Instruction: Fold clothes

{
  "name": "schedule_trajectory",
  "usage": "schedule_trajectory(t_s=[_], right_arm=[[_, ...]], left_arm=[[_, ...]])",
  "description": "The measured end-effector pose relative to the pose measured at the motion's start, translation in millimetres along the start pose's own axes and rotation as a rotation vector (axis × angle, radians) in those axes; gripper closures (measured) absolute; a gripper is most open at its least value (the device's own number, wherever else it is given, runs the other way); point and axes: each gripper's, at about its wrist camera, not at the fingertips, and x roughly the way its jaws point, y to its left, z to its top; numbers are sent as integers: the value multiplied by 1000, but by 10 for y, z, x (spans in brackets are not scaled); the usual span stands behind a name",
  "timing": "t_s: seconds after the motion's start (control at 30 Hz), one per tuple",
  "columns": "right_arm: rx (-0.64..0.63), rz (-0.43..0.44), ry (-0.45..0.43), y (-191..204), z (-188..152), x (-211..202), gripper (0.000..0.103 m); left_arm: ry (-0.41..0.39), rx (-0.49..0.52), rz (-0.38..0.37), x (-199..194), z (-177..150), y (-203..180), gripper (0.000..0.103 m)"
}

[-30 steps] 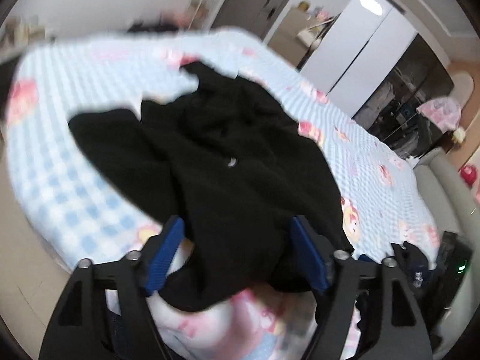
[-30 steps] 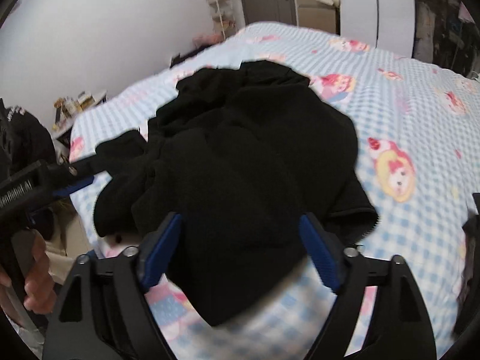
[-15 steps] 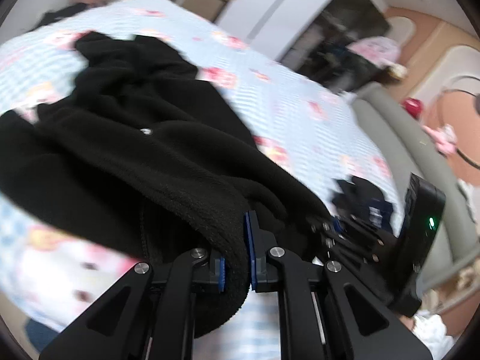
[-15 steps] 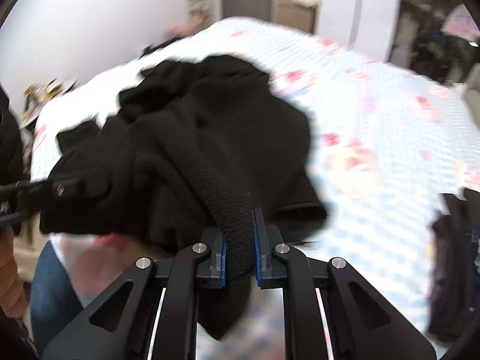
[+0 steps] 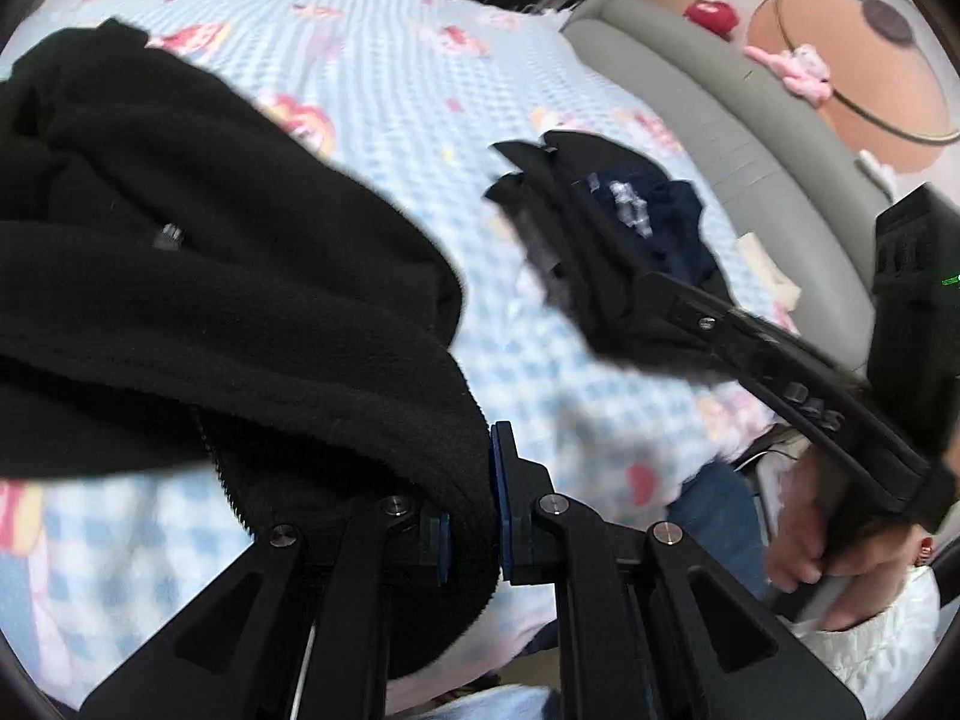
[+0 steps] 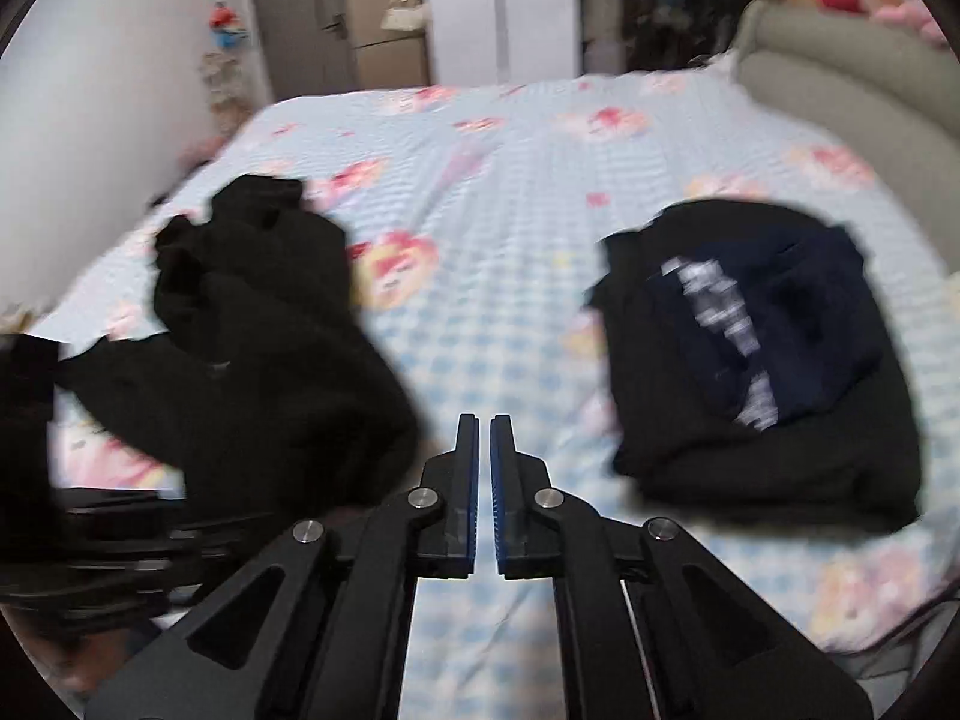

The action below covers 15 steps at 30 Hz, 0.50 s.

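A black fleece garment (image 5: pixel 198 312) lies bunched on the checked bedsheet (image 5: pixel 420 96). My left gripper (image 5: pixel 474 468) is shut on its thick hem, which bulges between the blue pads and hangs below them. In the right wrist view the same fleece (image 6: pixel 270 372) lies to the left. My right gripper (image 6: pixel 484 420) hovers over bare sheet, its jaws closing to a thin slit with nothing between them. A hand (image 5: pixel 840 546) holds the right tool's handle at the lower right of the left wrist view.
A folded pile of dark clothes (image 6: pixel 762 360) with a navy printed top sits on the bed's right side. A grey padded headboard (image 6: pixel 840 78) curves behind it. A door and wardrobes (image 6: pixel 300 18) stand beyond the bed's far end.
Both grippers went from open to shut on the fleece hem. The right one has since lost the fleece and swung right; the left one still holds it and turned towards the folded pile.
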Motion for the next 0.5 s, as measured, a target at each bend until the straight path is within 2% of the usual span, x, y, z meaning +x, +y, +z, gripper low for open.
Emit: schedule_trajectory(t_s=[0.07, 0.13, 0.2, 0.23, 0.3, 0.4, 0.5], right_arm=[[-15, 90, 13, 166, -1, 28, 94], [-31, 176, 11, 354, 25, 56, 79], [-87, 246, 13, 679, 86, 108, 63], [-130, 268, 16, 854, 103, 157, 57], [-216, 306, 30, 1185, 122, 279, 34], [-322, 349, 91, 1595, 120, 530, 31], [-424, 333, 183, 1937, 131, 900, 23]], left_arm=[[-20, -53, -31, -72, -25, 115, 89], [-61, -92, -45, -220, -62, 240, 86], [-115, -123, -23, -367, -131, 349, 81], [-139, -146, -16, -443, -167, 420, 75], [-185, -218, 13, -618, -269, 640, 72], [-202, -292, 77, -703, -398, 894, 72], [-196, -380, 121, -773, -518, 1170, 72]])
